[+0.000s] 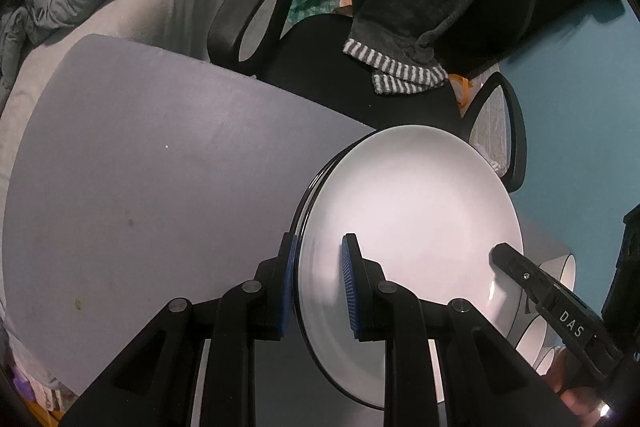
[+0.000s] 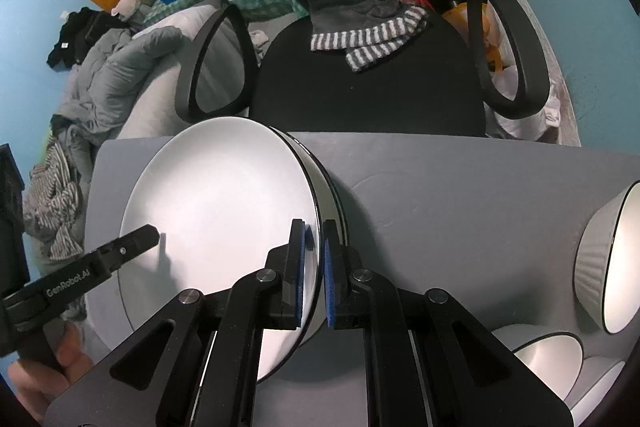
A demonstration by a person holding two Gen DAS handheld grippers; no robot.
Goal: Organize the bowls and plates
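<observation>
I count two grippers in my views, the left gripper point(image 1: 320, 283) and the right gripper point(image 2: 316, 267), each with two blue-padded fingers point(image 2: 298, 267). Between them sits one stack of plates point(image 2: 224, 211); I can make out at least two black rims at its edge, but the exact number of plates I cannot tell. Off to the side I count three bowls: one ribbed bowl point(image 2: 600, 259) tipped on its side and two more bowls point(image 2: 548, 359) low in the right wrist view, partly cut off. There is one grey surface point(image 1: 160, 167), one black chair point(image 2: 372, 91) with two armrests, and one striped-cuffed garment point(image 2: 360, 43) draped on it.
</observation>
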